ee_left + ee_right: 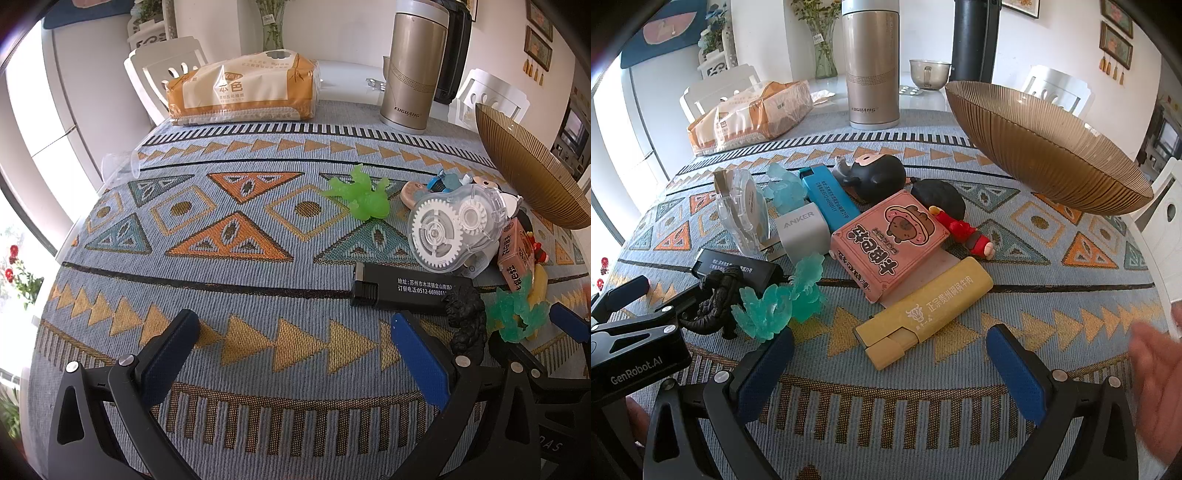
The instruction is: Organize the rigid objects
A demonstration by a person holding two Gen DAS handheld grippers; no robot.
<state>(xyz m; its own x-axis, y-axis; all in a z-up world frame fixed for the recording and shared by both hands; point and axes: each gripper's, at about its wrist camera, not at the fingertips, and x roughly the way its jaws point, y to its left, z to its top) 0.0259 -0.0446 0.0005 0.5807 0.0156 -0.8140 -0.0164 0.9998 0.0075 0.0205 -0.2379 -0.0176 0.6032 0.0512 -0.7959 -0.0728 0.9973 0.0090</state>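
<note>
Along the bottom edge of both frames, each hand-held gripper spreads its blue-padded fingers wide over the patterned desk (258, 229), holding nothing: the left hand-held gripper (295, 332) over bare cloth, the right hand-held gripper (890, 343) just short of a yellow lighter (923, 308). Left of centre in the right wrist view, a teal translucent figure (783, 302) and a black braided cord (716, 302) lie against the left tool's body, partly hiding a black lighter (738, 267). Farther up, a pink box (890, 243) covers part of a red toy (964, 230) and a black figurine (875, 173); a white charger (803, 230), a blue lighter (827, 201) and a clear tape dispenser (742, 210) crowd beside it. At upper right, a ribbed amber bowl (1052, 147) is cut off by the frame in the left wrist view. A blurred hand (1156, 373) enters at lower right. A green figure (360, 195) lies apart, mid-frame in the left wrist view.
</note>
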